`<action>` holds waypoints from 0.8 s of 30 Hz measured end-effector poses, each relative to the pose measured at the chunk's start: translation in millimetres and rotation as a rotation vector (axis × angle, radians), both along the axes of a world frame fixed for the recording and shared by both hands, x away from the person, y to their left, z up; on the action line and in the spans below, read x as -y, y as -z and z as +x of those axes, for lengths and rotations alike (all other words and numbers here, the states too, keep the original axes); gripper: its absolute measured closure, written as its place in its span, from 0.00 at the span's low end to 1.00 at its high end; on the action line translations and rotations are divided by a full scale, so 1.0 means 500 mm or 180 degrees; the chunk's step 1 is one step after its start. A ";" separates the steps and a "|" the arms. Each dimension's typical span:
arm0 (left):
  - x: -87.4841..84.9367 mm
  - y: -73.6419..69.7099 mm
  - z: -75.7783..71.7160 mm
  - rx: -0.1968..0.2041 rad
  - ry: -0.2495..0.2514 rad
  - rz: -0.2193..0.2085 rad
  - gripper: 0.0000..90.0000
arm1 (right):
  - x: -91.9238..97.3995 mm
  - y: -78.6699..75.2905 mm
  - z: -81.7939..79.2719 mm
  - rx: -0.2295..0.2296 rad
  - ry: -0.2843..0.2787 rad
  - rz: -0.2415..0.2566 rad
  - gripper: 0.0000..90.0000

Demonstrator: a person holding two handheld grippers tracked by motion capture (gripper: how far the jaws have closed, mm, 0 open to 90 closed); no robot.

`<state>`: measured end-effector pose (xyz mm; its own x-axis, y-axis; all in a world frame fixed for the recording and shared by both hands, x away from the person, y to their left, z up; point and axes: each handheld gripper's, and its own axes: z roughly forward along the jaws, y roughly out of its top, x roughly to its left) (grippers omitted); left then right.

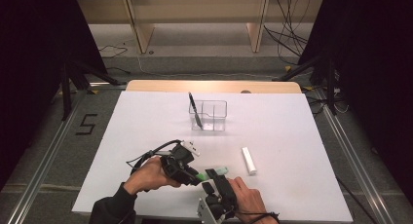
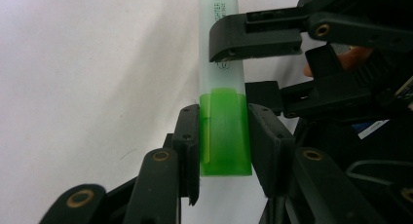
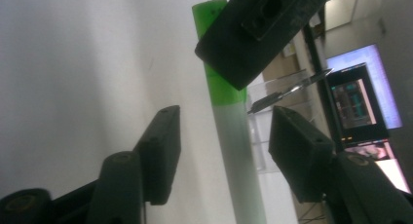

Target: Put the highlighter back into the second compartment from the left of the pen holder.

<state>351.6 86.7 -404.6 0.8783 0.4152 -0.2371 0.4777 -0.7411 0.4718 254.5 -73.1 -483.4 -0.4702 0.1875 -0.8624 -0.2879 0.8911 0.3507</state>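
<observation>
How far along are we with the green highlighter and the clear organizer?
Done: a black pen already stands in the clear organizer. In hand: the left gripper clamps the highlighter by its green cap; the right gripper straddles the barrel, pads not yet touching. Left: probably uncapping or placing it; the white stick lies untouched on the table.

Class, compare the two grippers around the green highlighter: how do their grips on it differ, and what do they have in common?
The left gripper is shut on the highlighter, its fingers pressing the green cap; the right gripper is open, its fingers apart from the frosted barrel on both sides. The left gripper takes the cap end, while the right gripper straddles the barrel end. Both have black fingers, and each is held in a hand above the white table.
</observation>
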 end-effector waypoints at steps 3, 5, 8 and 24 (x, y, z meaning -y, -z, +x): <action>-0.002 -0.001 -0.002 -0.0016 0.0016 -0.0012 0.74 | -0.003 0.006 -0.002 0.0107 0.0018 -0.0061 0.59; -0.001 -0.001 -0.002 -0.0026 0.0025 -0.0009 0.74 | -0.003 0.007 -0.002 0.0132 0.0024 -0.0076 0.62; 0.001 0.001 -0.003 -0.0025 0.0029 -0.0010 0.74 | -0.003 0.006 -0.002 0.0165 -0.0004 -0.0095 0.67; 0.004 0.003 -0.006 -0.0090 0.0056 -0.0017 0.74 | -0.007 0.015 -0.005 0.0277 -0.0080 -0.0340 0.85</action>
